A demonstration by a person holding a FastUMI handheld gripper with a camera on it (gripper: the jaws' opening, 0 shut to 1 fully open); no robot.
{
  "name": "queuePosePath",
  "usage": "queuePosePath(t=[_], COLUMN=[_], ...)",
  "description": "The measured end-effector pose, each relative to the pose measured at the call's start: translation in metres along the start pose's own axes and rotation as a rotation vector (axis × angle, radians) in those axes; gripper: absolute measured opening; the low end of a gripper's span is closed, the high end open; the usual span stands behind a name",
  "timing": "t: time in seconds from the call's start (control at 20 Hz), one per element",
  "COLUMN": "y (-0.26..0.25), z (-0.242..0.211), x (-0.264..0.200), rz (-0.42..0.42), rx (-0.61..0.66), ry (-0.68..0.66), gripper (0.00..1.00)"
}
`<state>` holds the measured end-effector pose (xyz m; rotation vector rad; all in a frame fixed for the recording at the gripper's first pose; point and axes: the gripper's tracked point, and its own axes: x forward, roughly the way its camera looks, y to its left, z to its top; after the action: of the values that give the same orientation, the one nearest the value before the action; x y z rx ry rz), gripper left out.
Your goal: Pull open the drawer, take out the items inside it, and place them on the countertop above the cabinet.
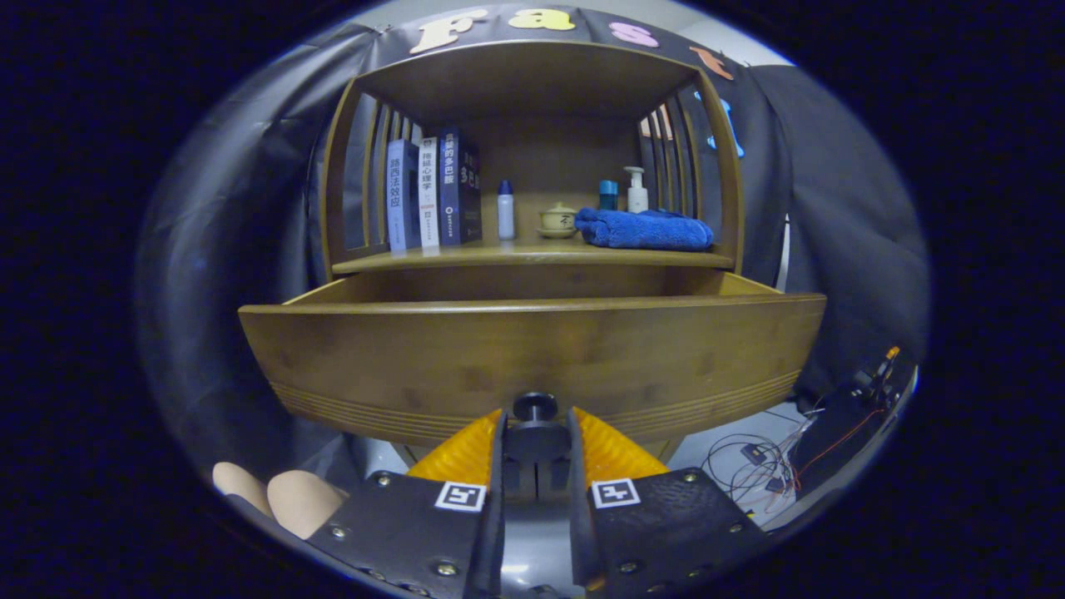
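The tongs point(536, 437) are right up close. Their two fingers point(466, 453) sit on each side of the round dark knob point(535, 407) of the drawer point(532, 358). The knob is right between the tips. The gap there is small, but you cannot tell for sure if both fingers press on the knob. Beside the tongs, low on the left, are a person's fingertips point(291, 499).

The drawer is brown wood with thin lines cut along its bottom edge. It is pulled out toward the tongs, so you can see its side walls and back edge. Its front is too tall to see what is inside.

Down to the right, past the tongs, some thin wires point(753, 466) lie in a tangle on the floor.

Above the drawer is the counter point(532, 256) of the cabinet. It has slats on both sides and a wood top over it. Standing on the left are some books point(433, 195), side by side. Next to them is a small white bottle point(505, 210) with a blue cap. Then comes a little cup with a lid point(557, 220) on a saucer. On the right lies a folded blue towel point(645, 229). Behind the towel stand a white pump bottle point(636, 190) and a small blue jar point(608, 195).
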<state>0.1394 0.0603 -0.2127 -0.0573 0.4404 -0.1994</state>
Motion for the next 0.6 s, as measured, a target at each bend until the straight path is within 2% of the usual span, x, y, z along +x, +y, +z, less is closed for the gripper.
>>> queuePosePath(t=[0.15, 0.5, 0.6], y=[-0.003, -0.002, -0.002], z=[-0.007, -0.01, -0.011], x=[-0.014, -0.017, -0.021], rz=[0.003, 0.022, 0.037], rx=[0.004, -0.072, -0.068], ry=[0.011, 0.019, 0.027], gripper=[0.32, 0.32, 0.41])
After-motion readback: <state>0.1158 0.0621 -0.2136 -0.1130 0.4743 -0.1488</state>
